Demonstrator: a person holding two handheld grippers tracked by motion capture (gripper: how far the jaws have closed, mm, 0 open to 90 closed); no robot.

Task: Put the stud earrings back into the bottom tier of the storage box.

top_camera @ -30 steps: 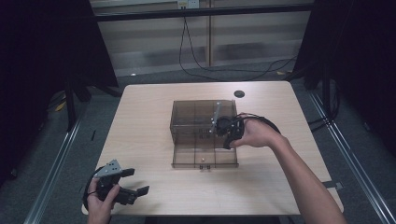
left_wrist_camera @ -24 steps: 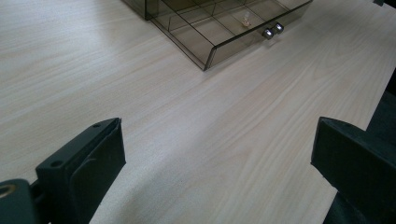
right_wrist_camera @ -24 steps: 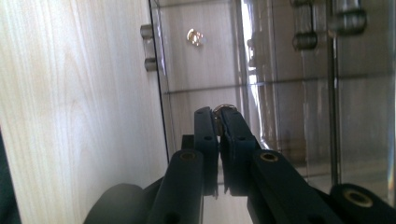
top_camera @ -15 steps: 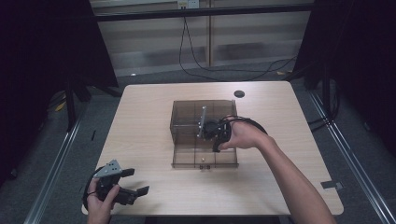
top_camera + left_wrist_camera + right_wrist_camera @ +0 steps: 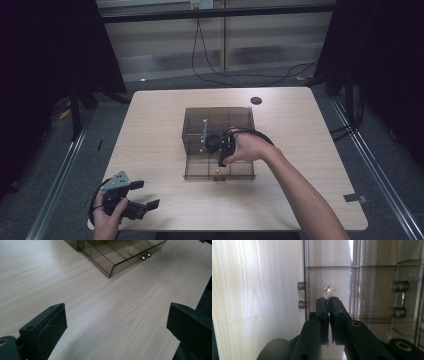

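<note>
A smoky see-through drawer box (image 5: 218,119) stands mid-table with its drawer (image 5: 197,170) pulled out toward me. My right gripper (image 5: 220,161) hangs over the drawer, near its front wall. In the right gripper view this gripper (image 5: 329,301) is shut on a small shiny metal piece (image 5: 332,298). Just beyond the tips, a second small gold piece (image 5: 328,289) lies on the drawer floor. My left gripper (image 5: 147,195) rests open and holds nothing near the table's front left corner. Its view looks across bare wood to the drawer's front handle (image 5: 145,256).
A small black disc (image 5: 256,100) lies near the table's far edge. Dividers split the drawer into compartments (image 5: 117,255). A black cable (image 5: 257,135) loops from the right gripper over the box. Dark floor and metal rails surround the table (image 5: 310,165).
The right gripper has moved left and toward me, from over the box's right side to above the drawer's front part. The left gripper has stayed put.
</note>
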